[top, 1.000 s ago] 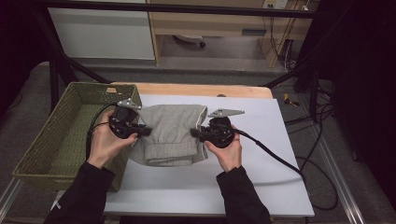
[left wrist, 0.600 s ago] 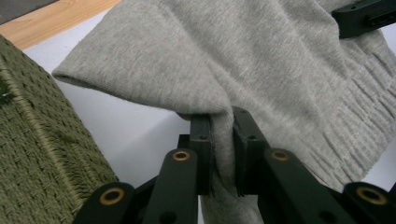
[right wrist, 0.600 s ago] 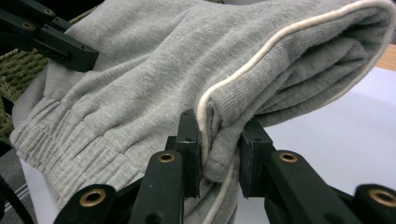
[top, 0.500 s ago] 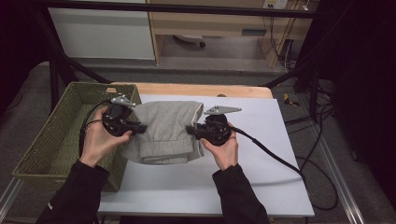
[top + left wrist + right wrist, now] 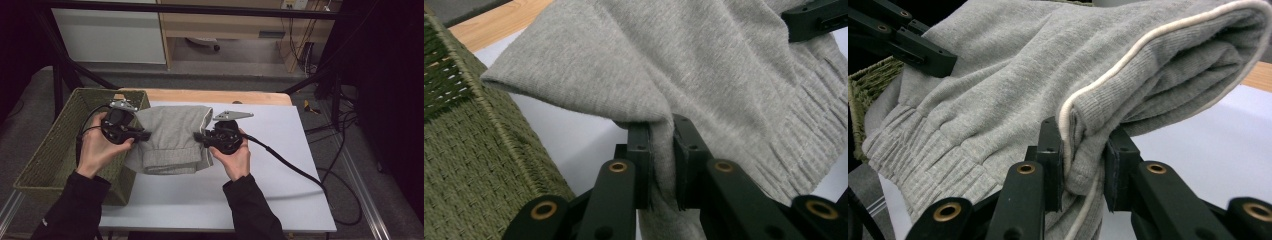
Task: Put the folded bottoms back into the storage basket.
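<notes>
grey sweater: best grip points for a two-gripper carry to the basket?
Grip the folded grey sweater at its two side edges, each gripper coming in level from its own side. The left gripper and right gripper already clamp bunched fabric there, so the folds hold together beside the basket.

A white-topped table (image 5: 260, 175) carries a green woven basket (image 5: 50, 155) at its left edge

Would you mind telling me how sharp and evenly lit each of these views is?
High view: white table bright, surroundings dark, slightly soft. Left gripper view: grey garment sharp, the nearest tool arms slightly soft. Right gripper view: knit and white piping crisp, top left corner dark.
</notes>
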